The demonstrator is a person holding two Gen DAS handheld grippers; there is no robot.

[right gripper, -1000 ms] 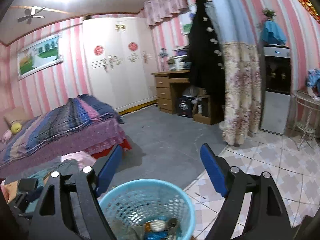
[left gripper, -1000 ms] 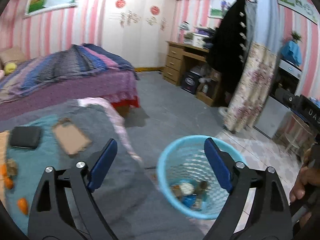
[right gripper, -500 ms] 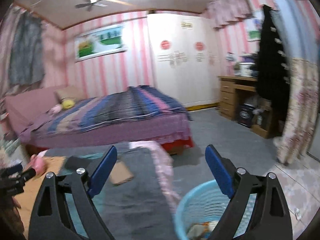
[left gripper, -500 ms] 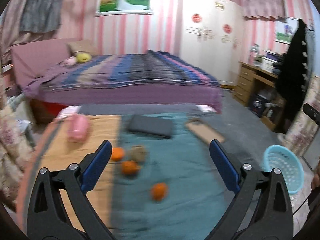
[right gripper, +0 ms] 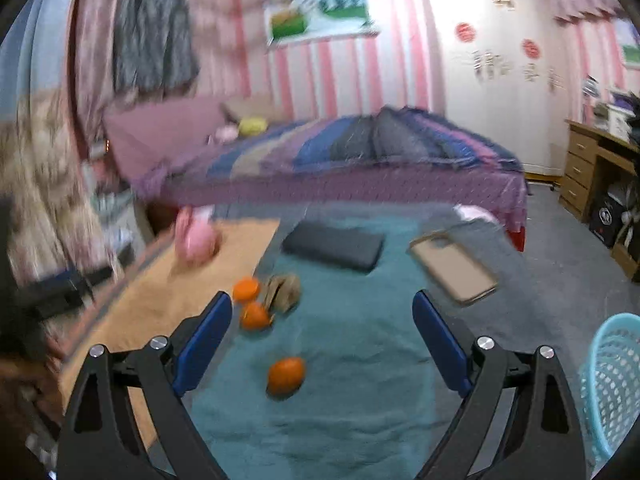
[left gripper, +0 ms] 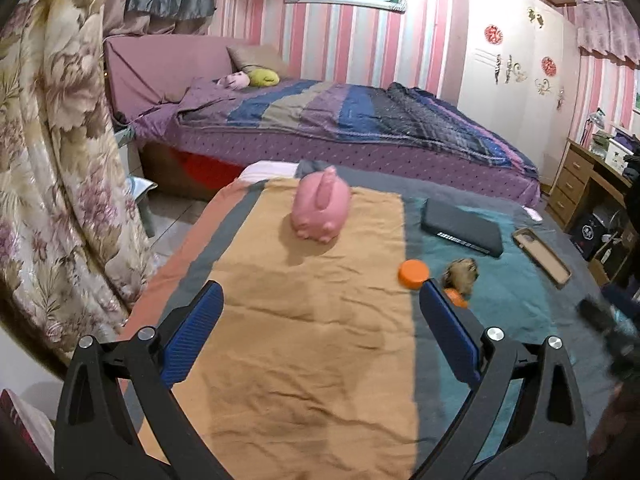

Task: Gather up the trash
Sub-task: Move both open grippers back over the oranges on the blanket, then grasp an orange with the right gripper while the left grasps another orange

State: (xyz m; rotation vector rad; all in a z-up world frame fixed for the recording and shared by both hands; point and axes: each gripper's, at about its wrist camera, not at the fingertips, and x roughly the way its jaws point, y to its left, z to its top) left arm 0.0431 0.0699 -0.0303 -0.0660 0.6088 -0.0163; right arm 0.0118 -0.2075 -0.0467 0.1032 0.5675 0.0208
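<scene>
Left wrist view: the left gripper point(left gripper: 320, 338) hangs over the orange cloth point(left gripper: 304, 320) with its jaws spread wide and nothing between them, probably because it is only being carried toward the next piece of trash. A pink pig toy point(left gripper: 320, 210) lies on that cloth. On the teal cloth point(left gripper: 516, 300) to the right sit an orange cap point(left gripper: 413, 274), a crumpled brown scrap point(left gripper: 461, 275) touching another orange piece point(left gripper: 456, 295) that the right finger half hides, a dark flat case point(left gripper: 462, 229) and a phone case point(left gripper: 542, 251).

Right wrist view: blurred. The right gripper point(right gripper: 322, 338) is also wide open and holds nothing, and it faces the trash, which suits a reach. 3 orange pieces lie on the teal cloth: 1 point(right gripper: 246, 289) beside the scrap point(right gripper: 285, 290), 1 point(right gripper: 255, 316) just below it, and 1 point(right gripper: 286, 376) apart, nearest the gripper and between its fingers in the frame. They look like peel or caps; I cannot tell which. The scrap looks wrinkled and light. The blue basket point(right gripper: 614, 384) stands at the right edge, beside the bed, handy for drops.
</scene>
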